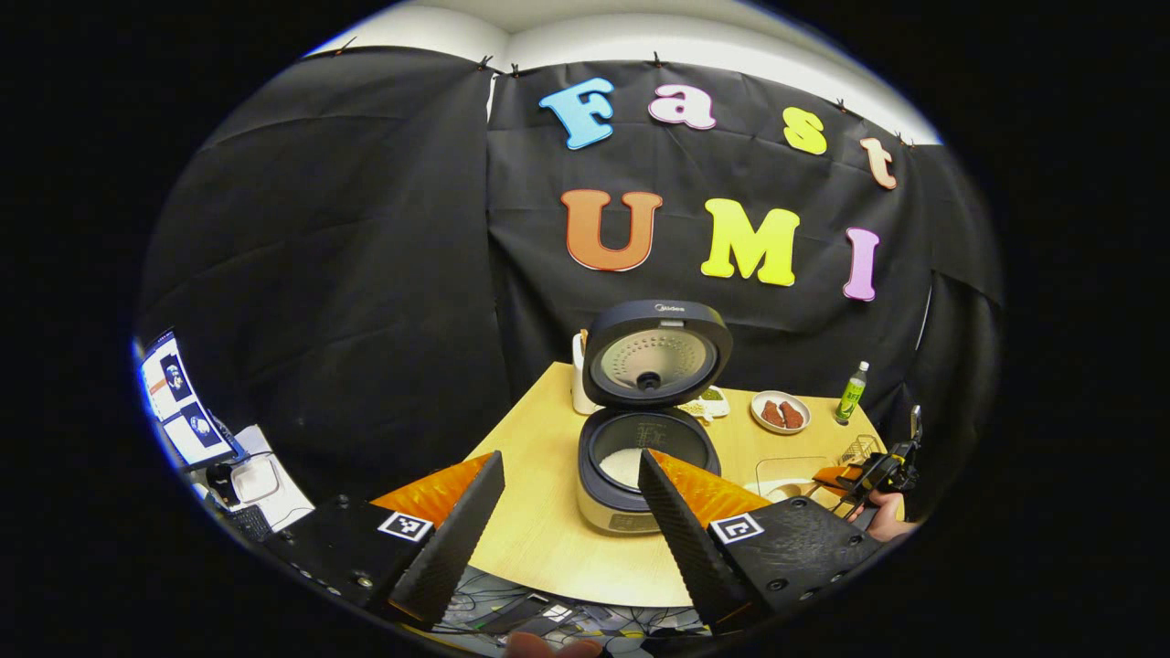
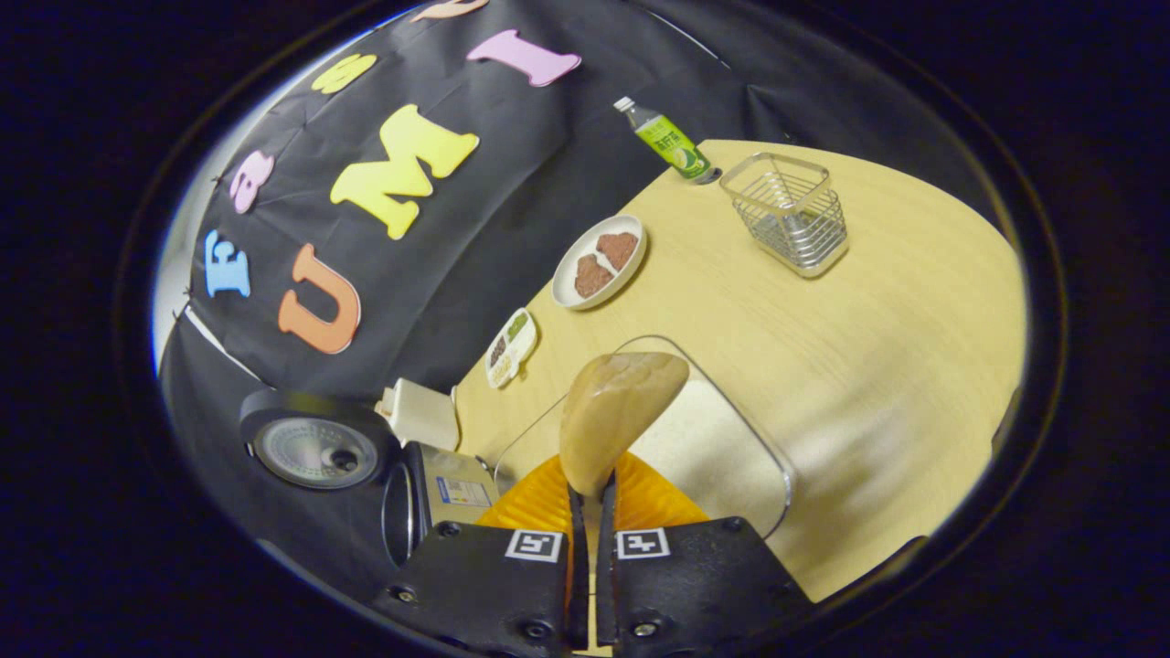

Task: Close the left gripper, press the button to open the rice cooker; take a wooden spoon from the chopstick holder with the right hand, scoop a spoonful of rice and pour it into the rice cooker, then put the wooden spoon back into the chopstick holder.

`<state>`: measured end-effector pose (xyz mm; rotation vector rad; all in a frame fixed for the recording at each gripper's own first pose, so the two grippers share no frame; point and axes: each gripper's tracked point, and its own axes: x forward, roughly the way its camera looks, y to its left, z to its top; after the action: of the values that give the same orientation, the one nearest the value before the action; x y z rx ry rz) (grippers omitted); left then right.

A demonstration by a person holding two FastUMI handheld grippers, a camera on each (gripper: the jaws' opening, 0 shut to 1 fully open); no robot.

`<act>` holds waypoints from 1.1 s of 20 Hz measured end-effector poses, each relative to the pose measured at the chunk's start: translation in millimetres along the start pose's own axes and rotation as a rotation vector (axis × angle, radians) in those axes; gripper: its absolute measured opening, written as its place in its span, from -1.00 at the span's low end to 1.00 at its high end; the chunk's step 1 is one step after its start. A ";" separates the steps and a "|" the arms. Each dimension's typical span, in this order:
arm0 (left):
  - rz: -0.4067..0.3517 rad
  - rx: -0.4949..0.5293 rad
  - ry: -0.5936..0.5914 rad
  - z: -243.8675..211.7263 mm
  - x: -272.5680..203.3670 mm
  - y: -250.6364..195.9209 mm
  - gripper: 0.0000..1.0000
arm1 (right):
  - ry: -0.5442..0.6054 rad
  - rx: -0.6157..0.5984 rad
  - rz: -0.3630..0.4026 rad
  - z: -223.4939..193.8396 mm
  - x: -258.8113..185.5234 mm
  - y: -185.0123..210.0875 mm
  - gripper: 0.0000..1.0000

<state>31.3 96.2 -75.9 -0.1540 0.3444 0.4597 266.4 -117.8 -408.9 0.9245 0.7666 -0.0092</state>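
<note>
With the rice cooker (image 1: 644, 429) already open at mid-table, the left gripper (image 1: 567, 535) hangs before it, jaws wide and empty. The right gripper (image 2: 590, 512) pinches the wooden spoon (image 2: 614, 411) over the clear rice container (image 2: 722, 429). Judged remaining: scooping, pouring, and returning the spoon to the wire holder (image 2: 791, 215), far right.

A green bottle (image 2: 670, 140) stands near a plate (image 2: 599, 261) holding brown food.
</note>
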 end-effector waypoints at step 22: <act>0.106 -0.066 -0.130 2.8 -52.9 48.0 0.89 | 0.100 -0.146 0.357 -13.4 -19.8 275.3 -0.83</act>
<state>-34.3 117.8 -57.6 -0.1692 0.2105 0.5834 332.2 56.9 -205.1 0.9157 0.6763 0.4037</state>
